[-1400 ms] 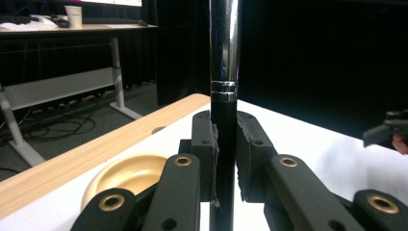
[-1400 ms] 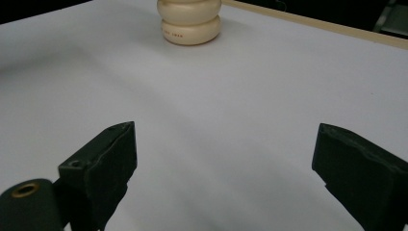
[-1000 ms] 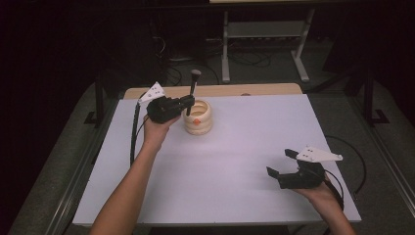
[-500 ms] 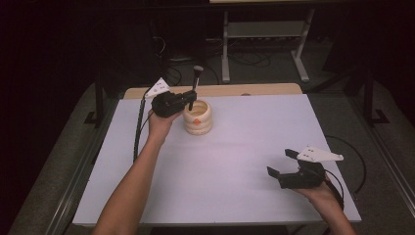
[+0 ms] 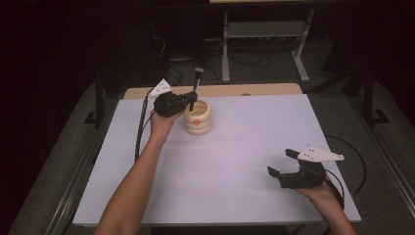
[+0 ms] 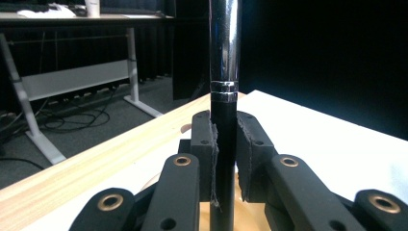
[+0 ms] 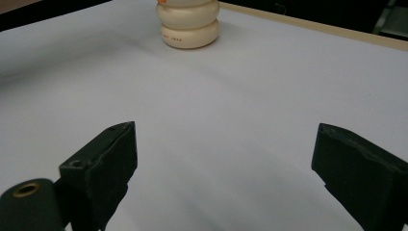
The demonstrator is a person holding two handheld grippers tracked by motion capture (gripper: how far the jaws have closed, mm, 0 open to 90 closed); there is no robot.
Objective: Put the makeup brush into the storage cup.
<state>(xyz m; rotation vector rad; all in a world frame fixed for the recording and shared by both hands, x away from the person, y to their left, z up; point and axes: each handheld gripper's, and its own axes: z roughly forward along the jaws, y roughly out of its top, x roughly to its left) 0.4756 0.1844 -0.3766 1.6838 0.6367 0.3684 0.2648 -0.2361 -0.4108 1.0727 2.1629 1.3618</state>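
Left tool (image 5: 191,101) clamped on slim black-and-chrome makeup brush (image 5: 196,86), held upright over cream ribbed ceramic pot (image 5: 198,118) at far left of white tabletop (image 5: 254,147). Brush's lower end hidden behind the pot's rim; bristle tip cut off in left gripper view. Right tool (image 5: 284,162) gaping wide, empty, low at near right.

Black-handled brush (image 5: 195,88), upright, over cream ribbed pot (image 5: 198,119)
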